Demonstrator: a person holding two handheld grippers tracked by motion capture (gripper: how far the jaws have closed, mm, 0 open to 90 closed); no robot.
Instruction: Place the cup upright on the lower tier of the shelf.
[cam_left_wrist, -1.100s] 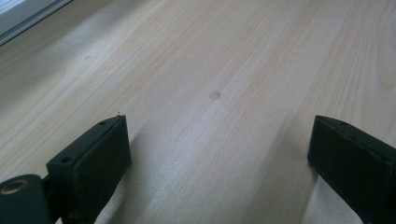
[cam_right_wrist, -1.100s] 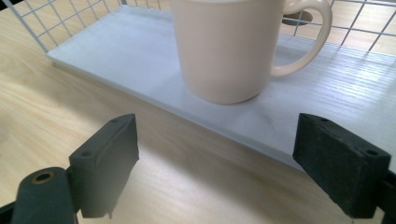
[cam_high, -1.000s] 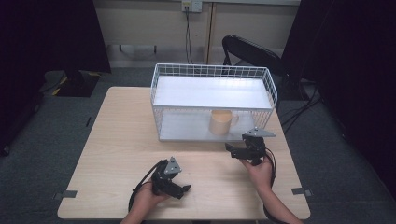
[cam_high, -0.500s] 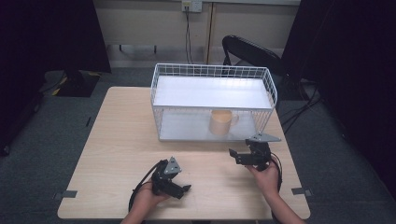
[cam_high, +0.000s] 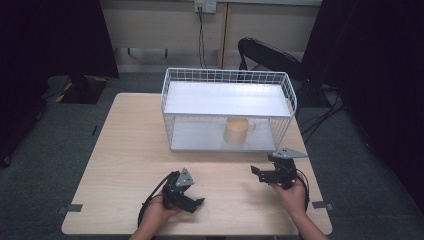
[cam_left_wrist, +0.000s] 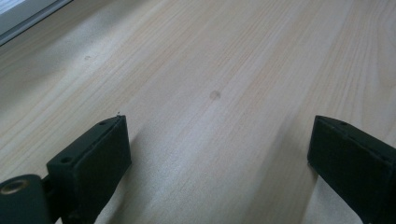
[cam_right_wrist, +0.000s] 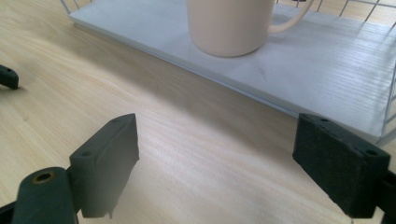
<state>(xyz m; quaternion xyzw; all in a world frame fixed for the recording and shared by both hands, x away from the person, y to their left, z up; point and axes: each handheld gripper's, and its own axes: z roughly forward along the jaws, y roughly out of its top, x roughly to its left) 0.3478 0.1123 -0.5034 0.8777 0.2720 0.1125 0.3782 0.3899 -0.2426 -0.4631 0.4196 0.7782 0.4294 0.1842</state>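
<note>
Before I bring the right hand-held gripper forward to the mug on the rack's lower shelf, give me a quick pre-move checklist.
1. Right hand-held gripper jaws open, nothing held: ok.
2. Beige mug upright on the lower shelf: ok.
3. Tabletop between jaws and shelf edge free of things: ok.
4. Mug handle turned aside, not facing the jaws: ok.
5. Left hand-held gripper open, low over the table, well away from the rack: ok.
6. Clearance under the upper shelf: cannot tell.
</note>
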